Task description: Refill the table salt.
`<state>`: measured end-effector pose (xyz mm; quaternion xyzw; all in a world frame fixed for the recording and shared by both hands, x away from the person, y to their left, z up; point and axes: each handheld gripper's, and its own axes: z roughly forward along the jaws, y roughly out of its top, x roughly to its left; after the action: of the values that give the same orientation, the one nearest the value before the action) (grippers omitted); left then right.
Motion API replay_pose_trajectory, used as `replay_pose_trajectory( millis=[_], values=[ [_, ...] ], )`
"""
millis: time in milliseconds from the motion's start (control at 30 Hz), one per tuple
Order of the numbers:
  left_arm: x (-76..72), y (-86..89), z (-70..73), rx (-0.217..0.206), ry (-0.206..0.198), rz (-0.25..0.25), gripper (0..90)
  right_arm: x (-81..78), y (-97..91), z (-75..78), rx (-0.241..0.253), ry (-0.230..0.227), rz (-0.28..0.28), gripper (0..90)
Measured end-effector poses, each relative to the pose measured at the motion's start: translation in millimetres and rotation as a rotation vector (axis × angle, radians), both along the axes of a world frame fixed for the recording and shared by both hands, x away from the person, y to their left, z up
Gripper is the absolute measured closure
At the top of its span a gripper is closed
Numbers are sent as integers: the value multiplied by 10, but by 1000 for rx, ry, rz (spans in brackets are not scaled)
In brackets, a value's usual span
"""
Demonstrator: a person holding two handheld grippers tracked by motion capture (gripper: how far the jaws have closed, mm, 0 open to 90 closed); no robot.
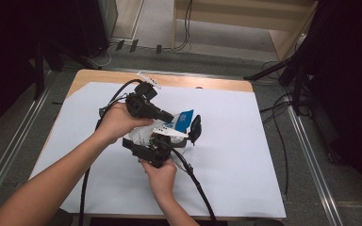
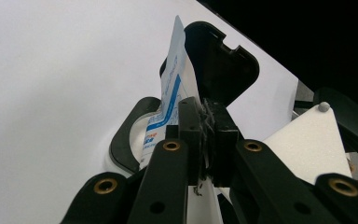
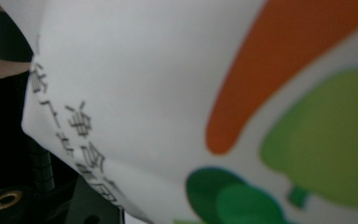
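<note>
Packet (image 1: 181, 123), at the centre of the high view, is being pinched at its edge by the clenched left gripper (image 2: 204, 140); the right gripper (image 1: 188, 134), half-spread around it, is best being closed squarely before pulling.

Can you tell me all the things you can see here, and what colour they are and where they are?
packet: one, white with blue print, between the two grippers above the table's middle; close up it also shows orange and green shapes.
black lid: one, black, upright just right of the packet.
white sheet: one, white, covering the table top.
table: one, light wood, edge showing at the far side.
cables: several, black, on the grey floor beyond the table.
left gripper: one, black, jaws shut on the packet's edge.
right gripper: one, black, beside the packet; grip hidden.
</note>
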<state>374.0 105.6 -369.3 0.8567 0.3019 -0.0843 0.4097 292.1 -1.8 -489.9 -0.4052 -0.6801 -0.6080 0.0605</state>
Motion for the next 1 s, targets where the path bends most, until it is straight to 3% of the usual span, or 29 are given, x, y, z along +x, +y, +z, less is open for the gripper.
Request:
replay_pose_trajectory(
  millis=[600,1000],
  values=[
    [-97,326,-15,-59,-11,15,895,-71,27,-64,-199,-87,2,518],
    [-169,589,70,-73,-22,26,900,-126,-23,-62,-289,-144,3,521]
  ],
)
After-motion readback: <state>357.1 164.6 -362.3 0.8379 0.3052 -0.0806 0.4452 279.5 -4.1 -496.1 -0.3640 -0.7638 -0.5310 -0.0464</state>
